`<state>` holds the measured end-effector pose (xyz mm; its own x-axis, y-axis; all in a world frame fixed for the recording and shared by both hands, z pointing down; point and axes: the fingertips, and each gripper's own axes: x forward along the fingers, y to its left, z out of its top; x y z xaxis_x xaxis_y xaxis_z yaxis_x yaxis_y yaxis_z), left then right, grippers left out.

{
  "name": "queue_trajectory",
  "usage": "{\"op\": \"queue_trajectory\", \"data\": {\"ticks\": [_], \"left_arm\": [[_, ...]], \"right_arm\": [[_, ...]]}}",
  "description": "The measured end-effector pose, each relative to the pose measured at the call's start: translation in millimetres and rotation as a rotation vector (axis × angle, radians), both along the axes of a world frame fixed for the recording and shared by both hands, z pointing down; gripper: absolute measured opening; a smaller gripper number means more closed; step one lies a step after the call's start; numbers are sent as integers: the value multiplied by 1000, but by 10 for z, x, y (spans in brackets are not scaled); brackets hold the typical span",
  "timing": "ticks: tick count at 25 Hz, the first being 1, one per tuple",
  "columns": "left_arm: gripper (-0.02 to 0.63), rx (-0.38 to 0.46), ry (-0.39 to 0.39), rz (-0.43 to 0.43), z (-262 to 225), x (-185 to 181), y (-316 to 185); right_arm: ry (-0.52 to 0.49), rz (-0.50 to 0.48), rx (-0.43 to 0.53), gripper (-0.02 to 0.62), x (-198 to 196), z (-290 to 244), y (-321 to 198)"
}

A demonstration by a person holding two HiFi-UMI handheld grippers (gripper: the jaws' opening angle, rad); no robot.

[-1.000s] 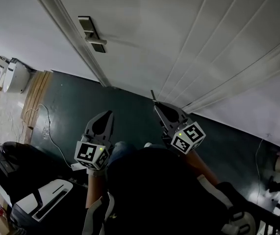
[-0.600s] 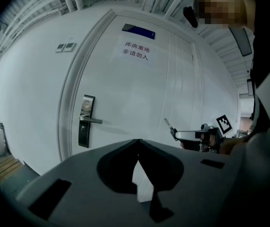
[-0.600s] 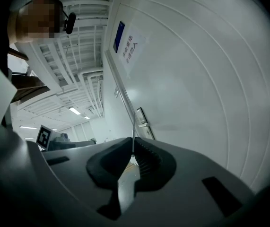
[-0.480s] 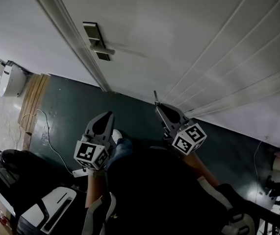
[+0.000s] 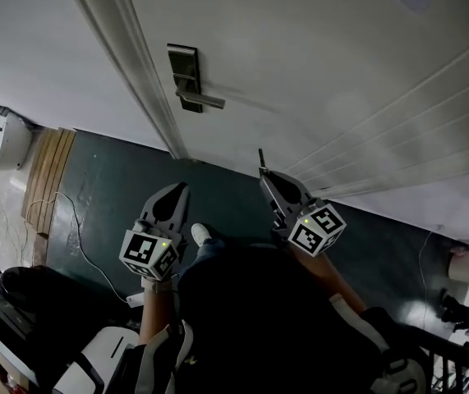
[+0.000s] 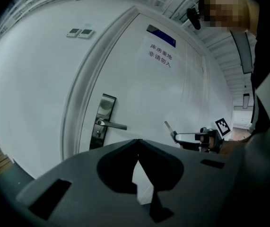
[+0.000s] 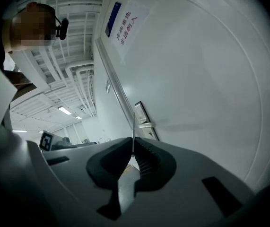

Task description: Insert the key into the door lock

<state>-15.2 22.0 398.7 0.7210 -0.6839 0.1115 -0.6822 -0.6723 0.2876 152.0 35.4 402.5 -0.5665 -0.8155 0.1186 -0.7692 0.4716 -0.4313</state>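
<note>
right gripper pinching key, door lock well apart

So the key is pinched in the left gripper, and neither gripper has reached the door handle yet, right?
Not quite: the key is pinched in the right gripper, as the right gripper view shows. The left gripper is shut on nothing. Neither has reached the door handle.
</note>
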Motion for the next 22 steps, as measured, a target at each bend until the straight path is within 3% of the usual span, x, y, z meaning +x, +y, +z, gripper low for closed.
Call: {"op": "queue_trajectory", "data": {"ticks": [9,22], "left_arm": [[8,-20,-3,5,203,-763,-347],[8,-85,8,-89,381,-1293,-401]], "right_arm": [[-54,-4,-59,32,-783,152,-486],[-305,-41,-238,32,-1317,471,-1049]]}}
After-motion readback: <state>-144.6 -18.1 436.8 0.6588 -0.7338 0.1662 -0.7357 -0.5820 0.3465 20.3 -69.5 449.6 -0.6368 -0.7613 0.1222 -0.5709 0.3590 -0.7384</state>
